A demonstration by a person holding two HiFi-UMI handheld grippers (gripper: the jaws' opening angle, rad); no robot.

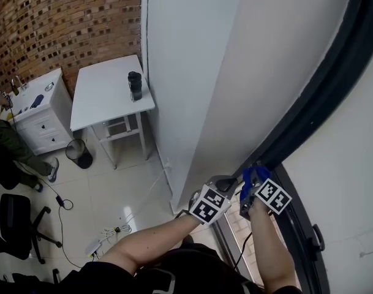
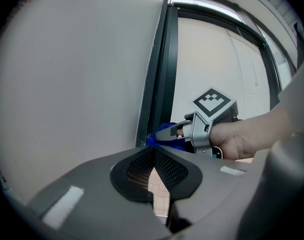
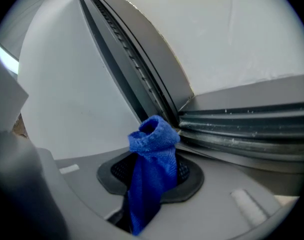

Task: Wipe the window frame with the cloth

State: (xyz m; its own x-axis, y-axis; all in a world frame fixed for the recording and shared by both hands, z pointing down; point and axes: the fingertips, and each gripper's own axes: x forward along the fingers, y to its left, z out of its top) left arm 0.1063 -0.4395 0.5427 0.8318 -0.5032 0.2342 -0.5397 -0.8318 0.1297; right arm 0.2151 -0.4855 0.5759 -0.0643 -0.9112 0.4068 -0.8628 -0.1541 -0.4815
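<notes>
Blue cloth [image 3: 154,151] sat clamped in the right gripper [image 2: 184,130]. Its jaws were closed on the cloth's middle, with a bunched end sticking out past the tips and the tail hanging back below. The bunched end was at the bottom corner of the dark window frame [image 3: 142,84], where the upright met the lower rails, and looked to be touching it. In the head view that spot was at 5 o'clock.

Left gripper [image 2: 152,156] was at 9 o'clock of the right one, just beside it. Its jaws were closed tip to tip with nothing between them, aimed at the foot of the frame.

White wall [image 1: 192,72] ran along the frame's left. Further out at 10 o'clock were a white table [image 1: 106,97] with a dark tumbler [image 1: 135,86] on it, a white cabinet [image 1: 42,112], a bin [image 1: 79,152] on the floor and a brick wall [image 1: 64,23] behind. Office chair [image 1: 18,222] was at 8 o'clock.
</notes>
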